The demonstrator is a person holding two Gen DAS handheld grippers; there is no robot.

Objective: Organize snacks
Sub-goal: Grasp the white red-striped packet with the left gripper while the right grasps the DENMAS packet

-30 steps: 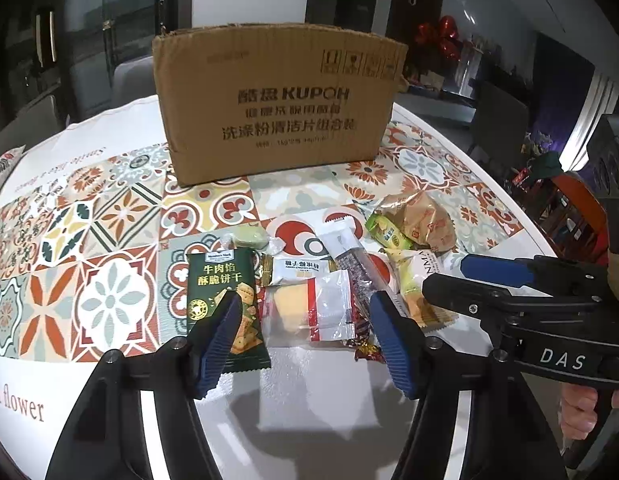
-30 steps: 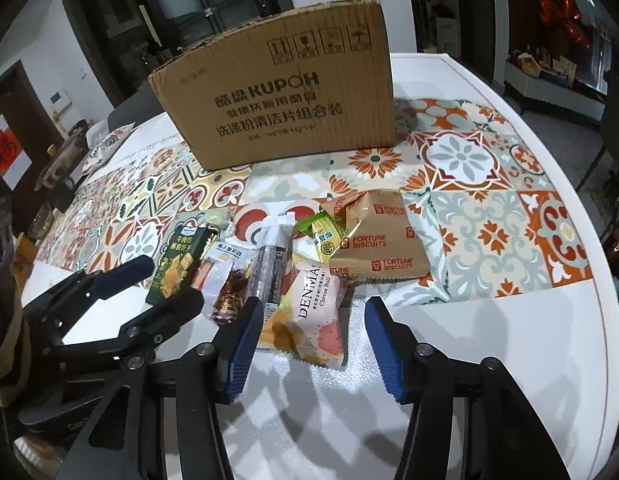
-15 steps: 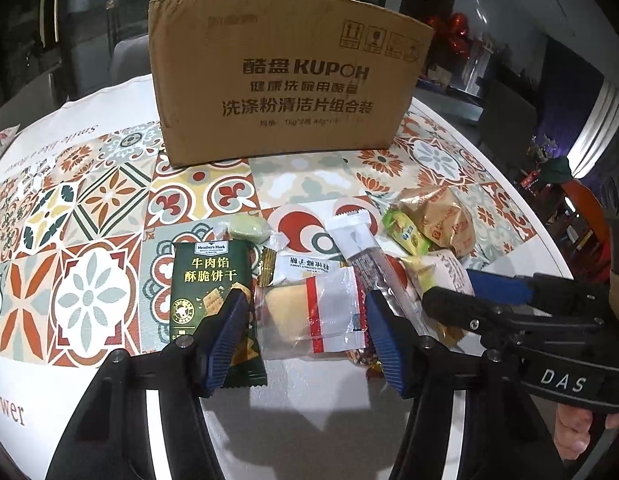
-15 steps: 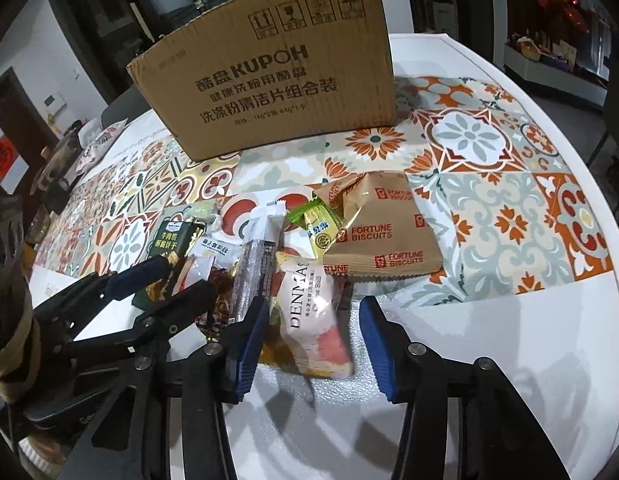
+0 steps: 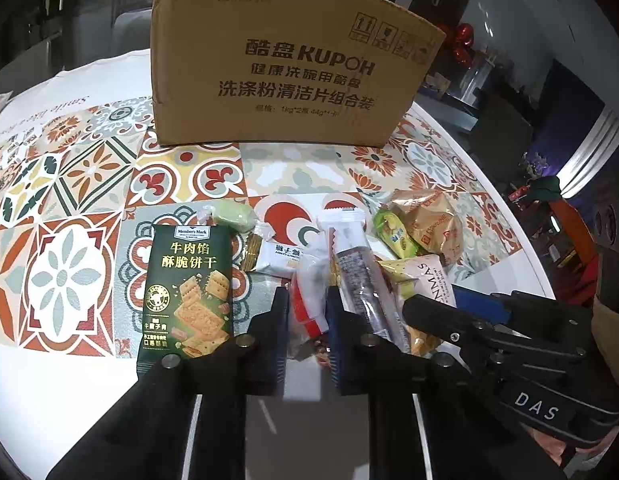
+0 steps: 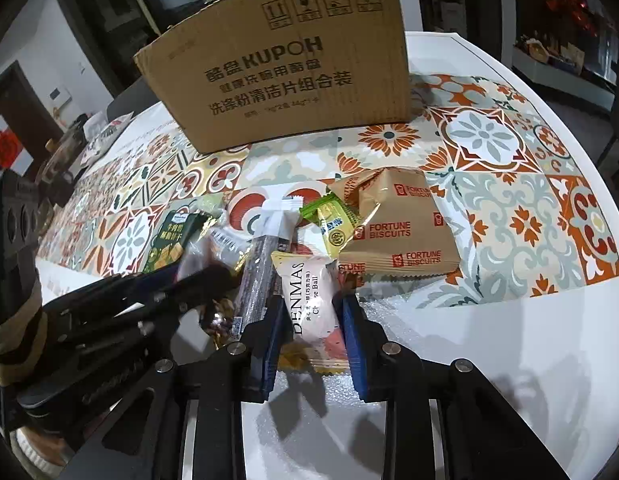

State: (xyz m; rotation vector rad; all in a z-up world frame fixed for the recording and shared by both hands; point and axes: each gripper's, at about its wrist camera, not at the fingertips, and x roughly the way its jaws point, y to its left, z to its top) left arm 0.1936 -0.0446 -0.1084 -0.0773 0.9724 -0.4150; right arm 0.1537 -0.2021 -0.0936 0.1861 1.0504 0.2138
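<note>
A pile of snack packets lies on the tiled tablecloth in front of a cardboard box. My left gripper has its jaws closing, and the blue pads pinch a clear packet with a red stripe, which crumples between them. A green biscuit packet lies just left of it, a dark stick packet just right. My right gripper is closing too, its pads pressing both sides of the white and pink DENMAS cheese ball packet. The two grippers sit side by side.
Tan Fortune Biscuits packets and a small green packet lie behind the DENMAS packet. The cardboard box stands upright further back. The round table's white rim curves off to the right, with dim furniture beyond.
Both grippers' jaws have come together from wide apart, the left on the clear red-striped packet and the right on the DENMAS packet. Both views have drawn slightly nearer the pile.
</note>
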